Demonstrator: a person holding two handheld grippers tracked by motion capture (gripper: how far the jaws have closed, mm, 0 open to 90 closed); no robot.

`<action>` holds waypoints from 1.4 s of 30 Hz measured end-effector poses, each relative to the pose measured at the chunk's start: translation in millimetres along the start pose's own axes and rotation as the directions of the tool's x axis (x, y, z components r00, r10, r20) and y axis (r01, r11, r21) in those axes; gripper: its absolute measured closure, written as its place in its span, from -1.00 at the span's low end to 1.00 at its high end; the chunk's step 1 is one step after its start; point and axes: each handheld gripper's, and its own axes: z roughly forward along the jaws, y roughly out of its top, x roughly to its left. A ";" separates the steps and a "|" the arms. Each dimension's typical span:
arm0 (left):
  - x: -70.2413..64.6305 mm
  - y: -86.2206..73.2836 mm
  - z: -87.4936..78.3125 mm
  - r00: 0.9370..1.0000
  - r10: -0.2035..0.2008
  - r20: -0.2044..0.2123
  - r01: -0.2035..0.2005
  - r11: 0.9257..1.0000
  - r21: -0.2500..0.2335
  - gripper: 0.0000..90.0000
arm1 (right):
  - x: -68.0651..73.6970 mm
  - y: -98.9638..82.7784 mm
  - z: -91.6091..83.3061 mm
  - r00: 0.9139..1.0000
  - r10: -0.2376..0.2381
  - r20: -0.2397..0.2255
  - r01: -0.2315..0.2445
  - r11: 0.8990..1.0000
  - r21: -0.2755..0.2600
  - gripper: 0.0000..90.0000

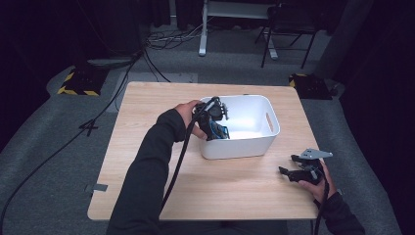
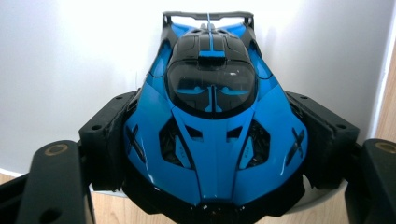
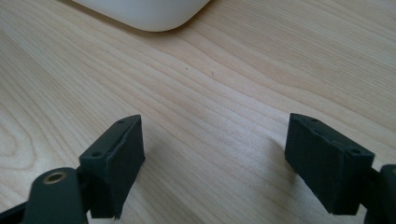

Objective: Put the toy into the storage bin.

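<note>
A blue and black toy race car [image 2: 212, 140] sits nose-first between the jaws of my left gripper [image 1: 217, 128], and both black pads [image 2: 105, 144] press on its sides. The car [image 1: 219, 131] hangs just inside the left wall of a white plastic bin [image 1: 235, 147], with the bin's white inside [image 2: 70, 60] behind it. My right gripper [image 1: 289, 165] rests low over the wooden table [image 1: 147, 112] to the right of the bin. Its jaws stand wide apart over bare wood in the right gripper view, where the gripper [image 3: 215, 144] holds nothing.
The bin has a handle slot [image 1: 268, 121] in its right wall, and one rounded corner [image 3: 144, 11] lies ahead of the right gripper. Cables [image 1: 176, 166] trail from both grippers toward the table's front edge. Beyond the table are floor cables and a chair [image 1: 288, 24].
</note>
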 end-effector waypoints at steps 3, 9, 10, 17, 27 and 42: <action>-0.1 0.9 0.4 1.000 -0.007 0.018 0.007 1.000 -0.026 -0.47 | 0.1 0.0 0.0 1.000 0.002 0.000 -0.002 1.000 0.000 -0.56; -3.0 2.8 3.9 1.000 -0.016 0.026 0.016 1.000 -0.027 -0.44 | 0.1 0.0 0.0 1.000 0.001 0.000 -0.001 1.000 0.001 -0.56; -1.9 2.7 3.2 0.999 -0.006 0.032 0.007 1.000 -0.025 -0.44 | 0.2 0.1 0.0 1.000 0.002 0.000 -0.002 1.000 0.000 -0.56; -2.0 -1.8 0.4 0.999 -0.023 0.035 0.025 0.999 -0.044 -0.44 | 0.2 0.1 0.0 1.000 0.002 0.000 -0.002 1.000 0.000 -0.56; -4.4 -17.4 -25.5 0.999 -0.046 -0.005 0.044 0.980 -0.195 -0.37 | 0.2 0.1 0.0 1.000 0.001 0.000 -0.001 1.000 0.001 -0.56; -4.0 -26.3 -30.2 0.995 -0.083 -0.050 0.063 0.943 -0.326 -0.42 | 0.1 0.0 0.2 1.000 -0.005 -0.002 0.005 1.000 -0.002 -0.56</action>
